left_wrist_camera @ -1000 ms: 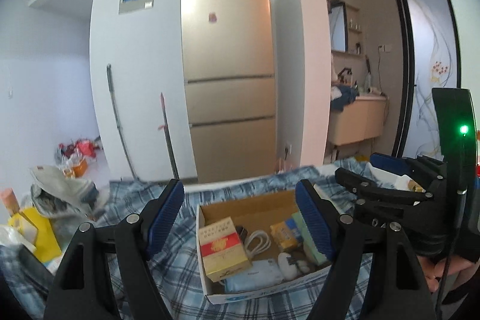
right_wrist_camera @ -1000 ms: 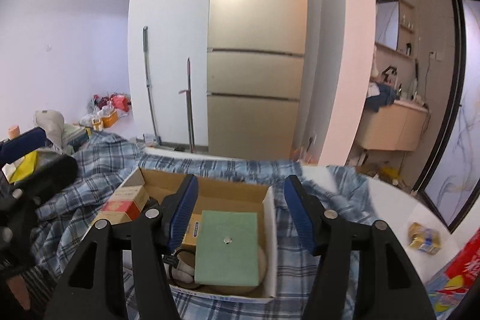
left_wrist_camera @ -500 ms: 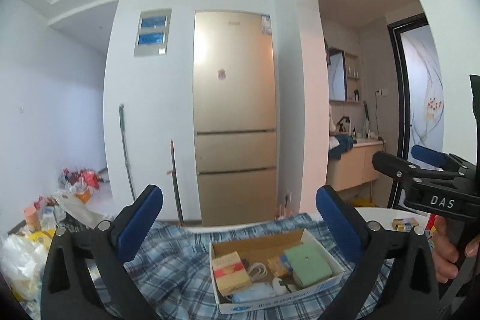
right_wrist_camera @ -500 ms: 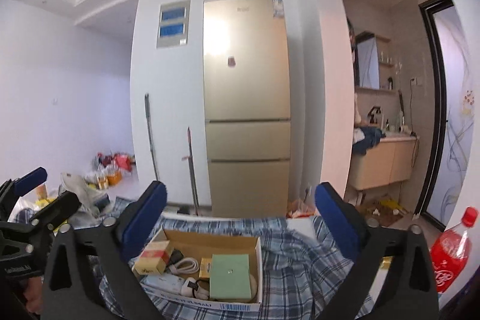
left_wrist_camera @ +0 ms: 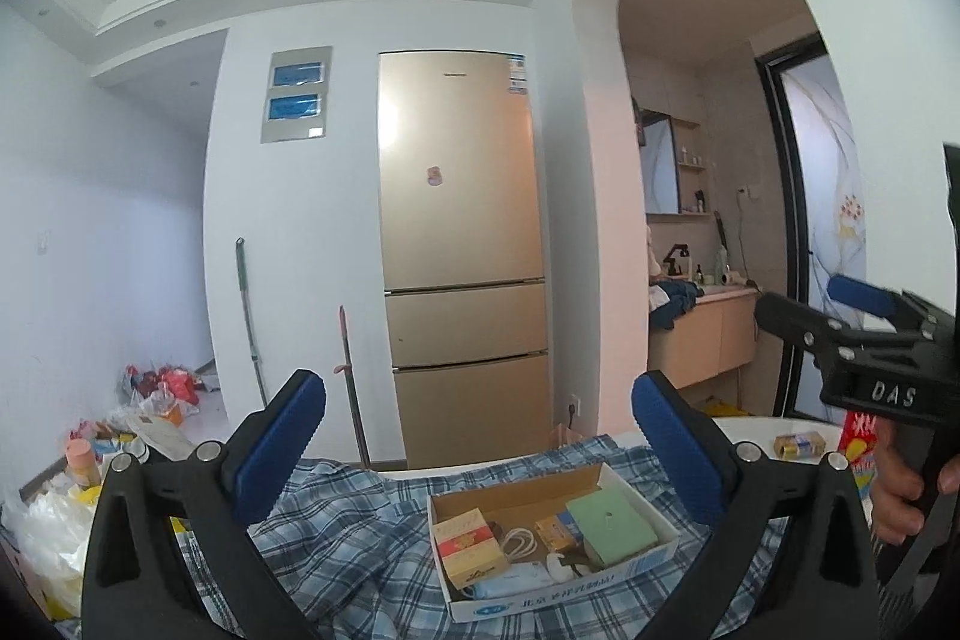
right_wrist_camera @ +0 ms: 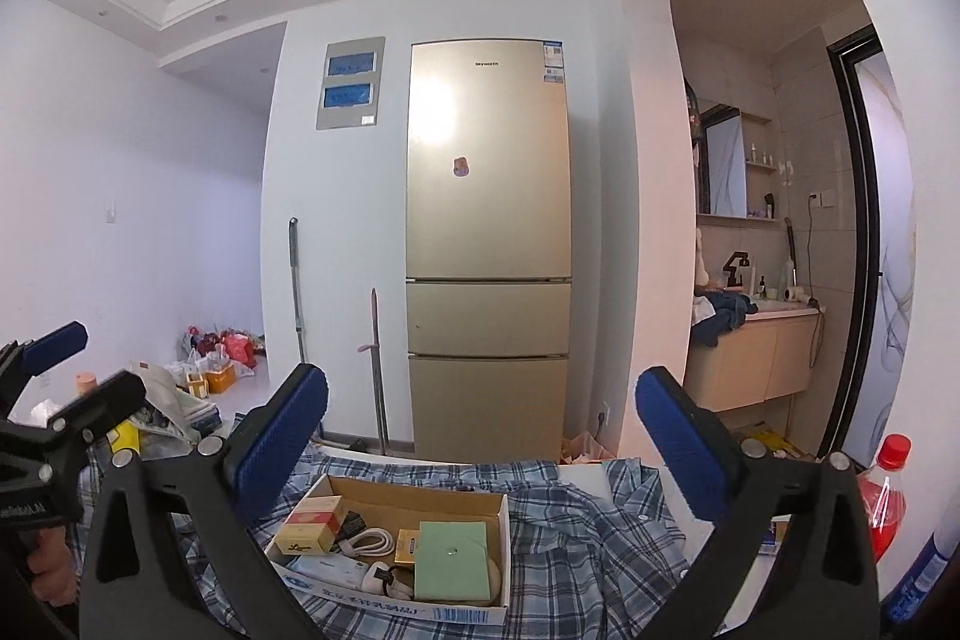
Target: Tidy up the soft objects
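- Cardboard box (left_wrist_camera: 606, 475) sits on the blue plaid shirt (left_wrist_camera: 360, 532), holding a green pad (left_wrist_camera: 612, 523).
- Left gripper (left_wrist_camera: 477, 436) gapes wide, empty.
- Right gripper (right_wrist_camera: 480, 421) likewise, above the shirt.

Your white table (left_wrist_camera: 762, 427) carries a blue plaid shirt (right_wrist_camera: 576, 526) spread over it. An open cardboard box (right_wrist_camera: 503, 550) sits on the shirt. A small yellow packet (left_wrist_camera: 795, 445) and a red bottle (right_wrist_camera: 882, 496) stand on the bare tabletop.
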### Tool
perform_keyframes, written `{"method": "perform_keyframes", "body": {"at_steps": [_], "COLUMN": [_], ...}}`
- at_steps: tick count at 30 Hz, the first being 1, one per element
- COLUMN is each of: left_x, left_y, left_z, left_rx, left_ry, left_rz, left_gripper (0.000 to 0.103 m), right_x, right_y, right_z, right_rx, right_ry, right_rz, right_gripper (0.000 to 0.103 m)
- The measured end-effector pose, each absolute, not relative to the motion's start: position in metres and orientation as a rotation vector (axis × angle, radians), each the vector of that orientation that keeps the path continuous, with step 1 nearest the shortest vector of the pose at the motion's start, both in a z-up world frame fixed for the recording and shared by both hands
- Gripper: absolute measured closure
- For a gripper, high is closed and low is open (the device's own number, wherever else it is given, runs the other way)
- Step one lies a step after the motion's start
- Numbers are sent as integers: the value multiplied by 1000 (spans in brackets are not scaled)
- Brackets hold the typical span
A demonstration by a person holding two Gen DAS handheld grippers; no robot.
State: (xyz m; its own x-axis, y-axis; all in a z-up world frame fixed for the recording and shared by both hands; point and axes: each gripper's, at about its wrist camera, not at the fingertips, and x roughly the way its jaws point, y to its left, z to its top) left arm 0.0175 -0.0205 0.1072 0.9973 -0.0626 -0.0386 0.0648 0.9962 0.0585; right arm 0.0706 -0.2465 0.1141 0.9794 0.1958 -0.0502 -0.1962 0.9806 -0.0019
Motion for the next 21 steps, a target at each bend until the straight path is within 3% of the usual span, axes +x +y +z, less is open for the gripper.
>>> {"method": "perform_keyframes", "body": {"at_steps": [21], "left_x": [8], "left_y": [-5], "left_z": [19], "left_rx": [67], "left_ry": [47], "left_rz": [-19], "left_gripper": [0], "right_x": [61], "right_y": [-249], "right_z": [36], "right_rx": [-37], "right_ry": [37], "right_rz": [187], "right_gripper": [0]}}
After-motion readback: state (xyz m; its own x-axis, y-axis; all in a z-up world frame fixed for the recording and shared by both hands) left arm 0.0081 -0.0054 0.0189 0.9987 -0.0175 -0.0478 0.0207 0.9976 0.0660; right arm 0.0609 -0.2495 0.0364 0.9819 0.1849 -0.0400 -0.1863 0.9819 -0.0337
